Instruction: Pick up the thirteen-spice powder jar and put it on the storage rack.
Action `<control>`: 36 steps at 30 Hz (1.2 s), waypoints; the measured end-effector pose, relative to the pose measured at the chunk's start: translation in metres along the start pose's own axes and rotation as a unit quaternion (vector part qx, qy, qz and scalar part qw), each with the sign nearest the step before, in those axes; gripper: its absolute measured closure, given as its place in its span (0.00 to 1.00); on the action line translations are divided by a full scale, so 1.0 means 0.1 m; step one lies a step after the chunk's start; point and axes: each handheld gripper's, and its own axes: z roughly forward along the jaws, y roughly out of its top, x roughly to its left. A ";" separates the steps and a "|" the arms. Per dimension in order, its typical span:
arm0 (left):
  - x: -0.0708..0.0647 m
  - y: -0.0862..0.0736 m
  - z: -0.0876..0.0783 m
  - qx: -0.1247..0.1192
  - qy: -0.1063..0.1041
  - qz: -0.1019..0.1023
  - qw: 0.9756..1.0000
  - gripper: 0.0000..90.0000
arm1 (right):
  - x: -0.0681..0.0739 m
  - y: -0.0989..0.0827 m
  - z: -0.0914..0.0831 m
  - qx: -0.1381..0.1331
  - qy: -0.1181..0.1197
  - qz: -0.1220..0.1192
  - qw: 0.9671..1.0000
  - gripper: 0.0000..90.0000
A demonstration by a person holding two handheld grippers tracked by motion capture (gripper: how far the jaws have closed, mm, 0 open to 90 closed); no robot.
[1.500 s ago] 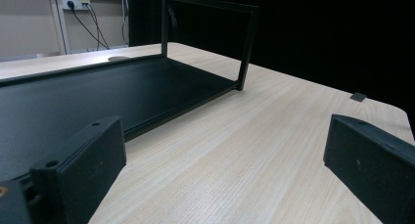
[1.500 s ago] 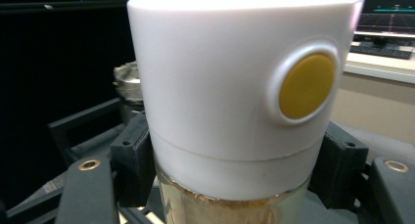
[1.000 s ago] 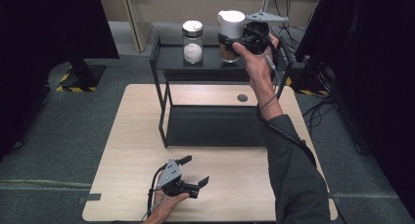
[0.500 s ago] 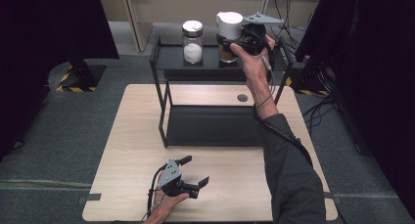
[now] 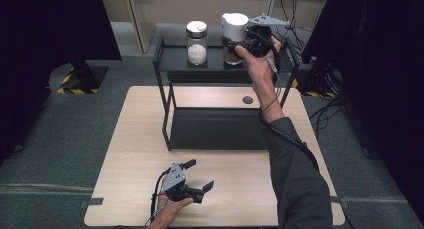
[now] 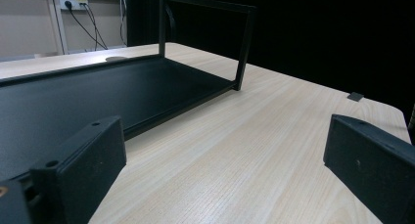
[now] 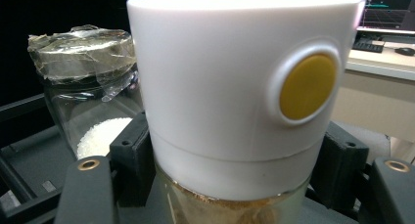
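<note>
Right gripper view puts the jar [image 7: 235, 111] square between the black jaws: a glass body with brown contents under a tall white lid that carries a yellow button [image 7: 307, 87], the pads pressed to the glass just below the lid on either side. The jar stands upright, its long axis vertical, so the jaws cross it level. In the high view it [image 5: 234, 38] sits on the top shelf of the black rack [image 5: 165, 109] at the far side of the table [image 5: 130, 154], toward the right end, with the right gripper [image 5: 250, 39] closed on it from the right. Just to its left on the same shelf, apart from it, stands a second jar [image 5: 196, 43] with white grains and a taped lid. The left gripper [image 5: 200, 181] rests near the table's near edge, jaws wide apart and holding nothing, well away from the shelf. The right hand alone is placed to lift, and a straight rise would likely keep it clear of the neighbour.
</note>
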 end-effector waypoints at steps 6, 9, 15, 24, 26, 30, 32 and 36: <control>0.00 0.00 0.00 0.000 0.000 -0.001 1.000 0.02 | 0.02 0.04 -0.04 0.008 -0.004 0.019 1.000 0.14; 0.00 0.00 0.00 -0.001 -0.001 0.000 1.000 0.02 | 0.05 0.05 -0.09 0.003 -0.014 0.017 1.000 0.09; 0.00 0.00 0.00 0.000 -0.001 0.001 1.000 0.02 | 0.05 0.05 -0.19 0.000 -0.013 0.021 1.000 0.05; 0.00 0.00 0.00 0.000 0.000 0.001 1.000 0.02 | 0.03 -0.04 -0.31 -0.011 -0.001 0.028 1.000 0.01; 0.00 0.00 0.00 0.000 0.000 0.001 1.000 0.02 | 0.03 -0.07 -0.34 -0.011 0.004 0.028 1.000 0.01; 0.00 0.00 0.00 0.000 0.001 0.001 1.000 0.02 | 0.02 -0.13 -0.40 -0.016 0.012 0.031 0.999 0.01; 0.00 0.00 0.00 0.000 0.001 0.001 1.000 0.02 | 0.03 -0.17 -0.43 -0.020 0.015 0.027 0.999 0.01; 0.00 0.00 0.00 0.000 0.002 0.001 1.000 0.02 | 0.06 -0.25 -0.49 -0.025 0.020 0.024 0.999 0.01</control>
